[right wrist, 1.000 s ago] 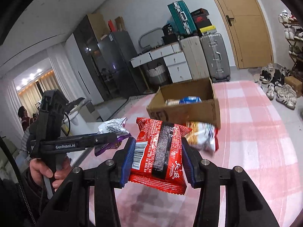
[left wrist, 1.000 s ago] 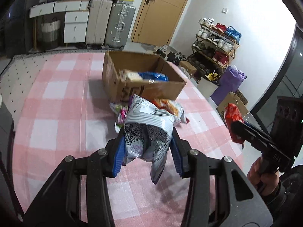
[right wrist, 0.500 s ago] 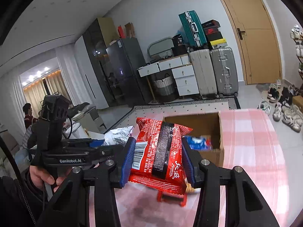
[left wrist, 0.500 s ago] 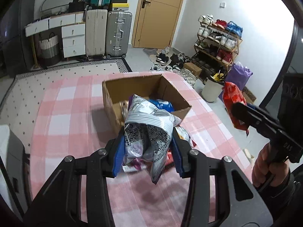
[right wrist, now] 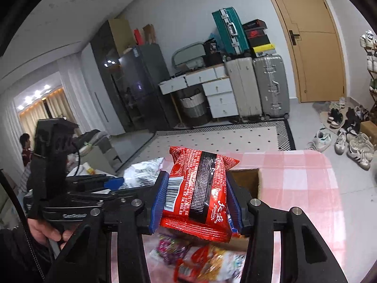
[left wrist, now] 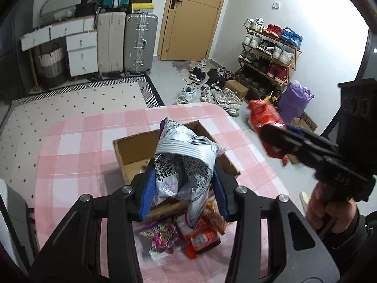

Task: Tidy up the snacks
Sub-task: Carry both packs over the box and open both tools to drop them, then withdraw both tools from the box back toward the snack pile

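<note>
Snacks fill both my grippers: my left gripper is clamped on a silver-and-white printed snack bag, hanging above the open cardboard box on the pink checked bench. My right gripper is clamped on a red noodle packet, at 3 o'clock from the left one and over the box's near edge. Loose snack packets lie on the bench at 6 o'clock from the box, touching one another.
</note>
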Tool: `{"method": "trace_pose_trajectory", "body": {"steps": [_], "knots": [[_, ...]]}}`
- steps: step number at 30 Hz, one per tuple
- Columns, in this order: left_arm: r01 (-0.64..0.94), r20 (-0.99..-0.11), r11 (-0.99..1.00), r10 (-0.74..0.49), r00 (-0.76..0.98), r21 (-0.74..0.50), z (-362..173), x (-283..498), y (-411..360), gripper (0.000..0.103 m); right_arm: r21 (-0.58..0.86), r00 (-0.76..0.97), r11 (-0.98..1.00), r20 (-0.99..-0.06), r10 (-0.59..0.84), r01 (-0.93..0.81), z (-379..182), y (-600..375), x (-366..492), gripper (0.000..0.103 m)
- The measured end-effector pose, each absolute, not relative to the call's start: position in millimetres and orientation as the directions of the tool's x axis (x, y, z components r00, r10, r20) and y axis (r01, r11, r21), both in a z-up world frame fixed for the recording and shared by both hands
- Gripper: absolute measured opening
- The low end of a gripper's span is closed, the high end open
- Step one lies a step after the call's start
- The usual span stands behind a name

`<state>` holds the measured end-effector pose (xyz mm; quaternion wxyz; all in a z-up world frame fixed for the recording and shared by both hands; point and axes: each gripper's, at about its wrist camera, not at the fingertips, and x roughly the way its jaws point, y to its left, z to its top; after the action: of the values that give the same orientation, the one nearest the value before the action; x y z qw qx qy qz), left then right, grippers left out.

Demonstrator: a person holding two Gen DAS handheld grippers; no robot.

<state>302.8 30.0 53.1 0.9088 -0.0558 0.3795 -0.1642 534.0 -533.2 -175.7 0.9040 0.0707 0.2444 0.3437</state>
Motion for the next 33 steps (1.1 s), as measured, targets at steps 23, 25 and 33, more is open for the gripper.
{"method": "trace_pose_trajectory", "body": {"steps": [23, 25, 33], "knots": [[0.233, -0.747, 0.933, -0.358, 0.56, -0.273, -41, 407, 37, 0.042, 0.333, 0.563, 0.778, -0.547, 0.62, -0.533, -246, -481, 634, 0.047], [0.233, -0.752, 0.931, -0.364, 0.55, -0.28, -47, 413, 37, 0.045, 0.323, 0.559, 0.787, -0.566, 0.606, -0.526, -251, -478, 640, 0.05], [0.219, -0.729, 0.946, -0.325, 0.602, -0.241, -38, 400, 39, 0.077, 0.344, 0.588, 0.794, -0.537, 0.604, -0.501, -248, -495, 635, 0.077]]}}
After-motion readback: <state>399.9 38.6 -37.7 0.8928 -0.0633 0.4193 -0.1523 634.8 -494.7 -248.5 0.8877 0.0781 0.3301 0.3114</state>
